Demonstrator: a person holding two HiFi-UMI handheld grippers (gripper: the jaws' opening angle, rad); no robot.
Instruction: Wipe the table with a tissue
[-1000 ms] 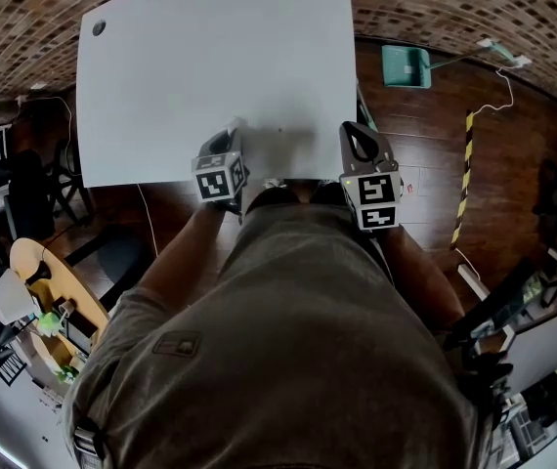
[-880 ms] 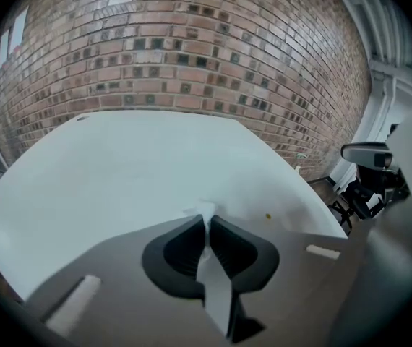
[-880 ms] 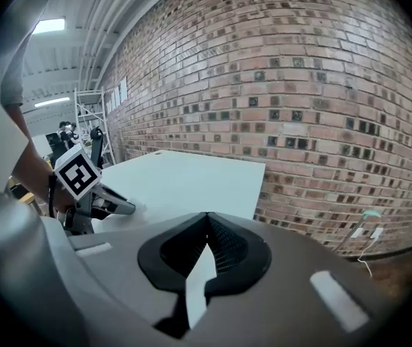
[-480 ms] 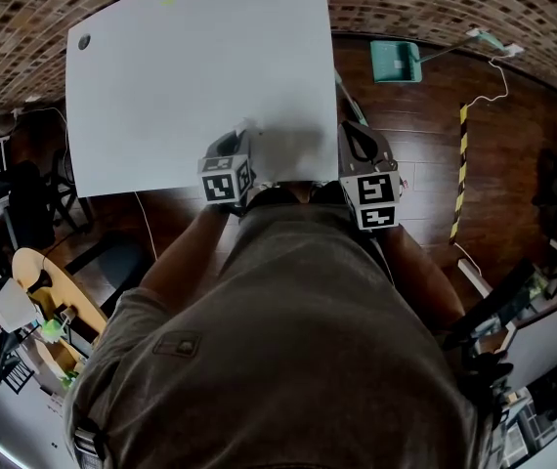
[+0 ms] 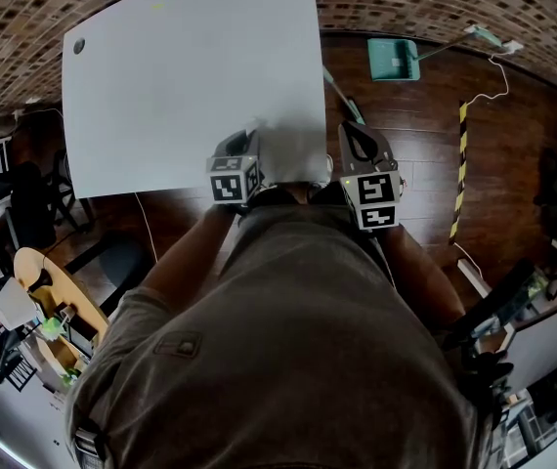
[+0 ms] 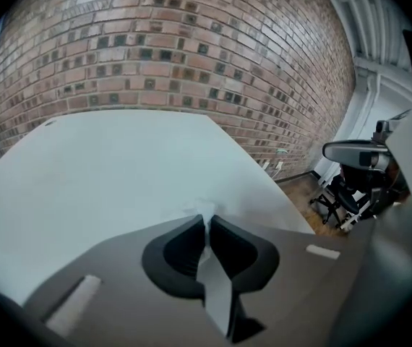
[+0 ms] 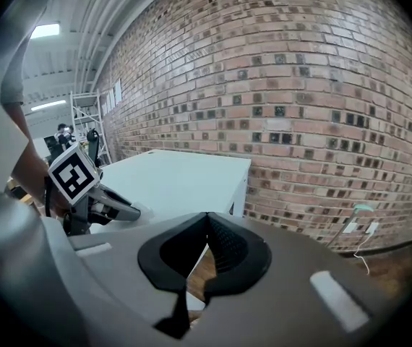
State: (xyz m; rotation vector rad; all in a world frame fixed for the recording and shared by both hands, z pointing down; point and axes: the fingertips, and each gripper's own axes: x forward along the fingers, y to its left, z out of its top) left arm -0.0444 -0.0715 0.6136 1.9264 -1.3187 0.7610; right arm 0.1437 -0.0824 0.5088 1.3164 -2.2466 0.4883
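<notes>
Pinching the tissue [image 6: 213,284]: left gripper [image 6: 207,221] jaws are pressed together on it, and a white tuft pokes out past the tips over the table [image 6: 112,172]. Head view puts this gripper at the table's near edge, close to the right corner. Right gripper [image 7: 207,220] jaws are closed with nothing between them; it's held just off that corner, above the wood floor [image 5: 425,145]. Both forearms are bent, grippers level in front of the torso.
</notes>
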